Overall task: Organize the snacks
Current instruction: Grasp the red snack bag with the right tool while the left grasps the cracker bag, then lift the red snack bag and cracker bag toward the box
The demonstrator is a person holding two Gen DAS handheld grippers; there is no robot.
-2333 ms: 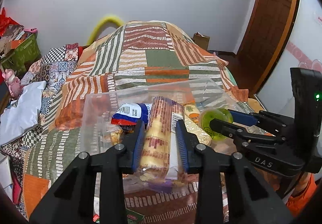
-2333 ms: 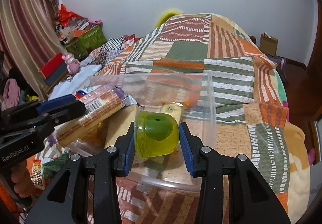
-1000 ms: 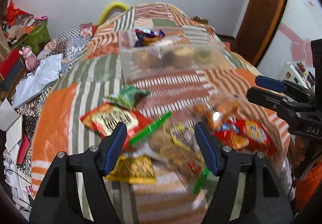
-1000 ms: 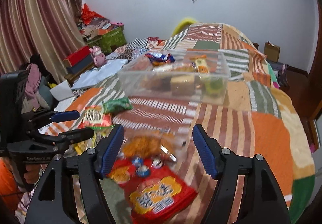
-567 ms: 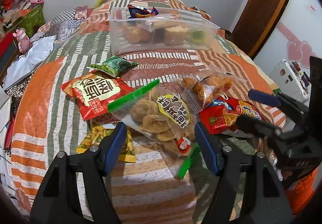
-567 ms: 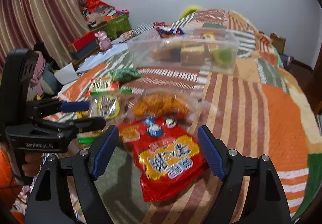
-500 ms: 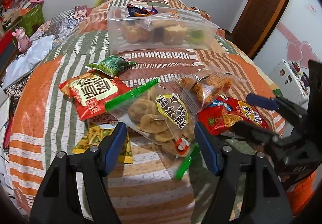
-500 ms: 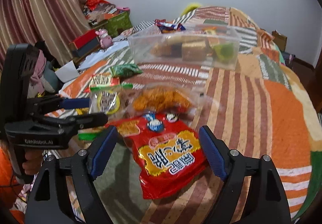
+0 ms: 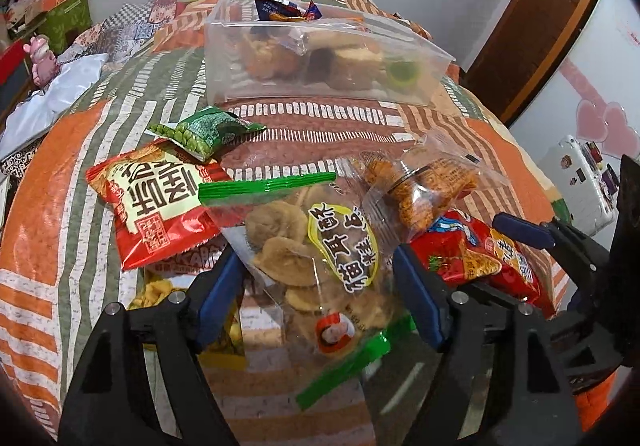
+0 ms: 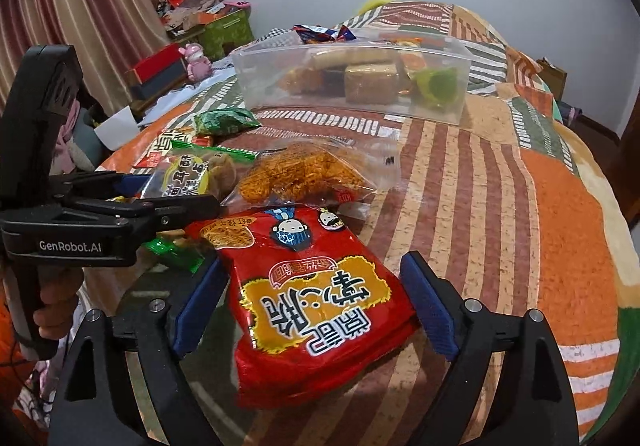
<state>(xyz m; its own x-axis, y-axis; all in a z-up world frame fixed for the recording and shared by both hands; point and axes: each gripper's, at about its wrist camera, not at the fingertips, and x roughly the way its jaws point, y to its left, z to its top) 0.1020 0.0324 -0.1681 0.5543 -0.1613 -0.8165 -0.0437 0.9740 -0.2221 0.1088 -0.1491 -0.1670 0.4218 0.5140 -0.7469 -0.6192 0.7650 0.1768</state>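
Even indoor light, sharp focus, strong fisheye bending and dark corners.

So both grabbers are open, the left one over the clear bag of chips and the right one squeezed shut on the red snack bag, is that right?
Not quite. The right gripper is open too: in the right wrist view its blue pads stand apart on either side of the red snack bag, not pressing it. The left gripper is open over the clear bag of chips, as you said.

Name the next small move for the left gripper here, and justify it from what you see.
Probably lower and close the left gripper: its jaws stand open on either side of the clear green-edged bag of chips, which lies loose on the bed outside the clear bin.
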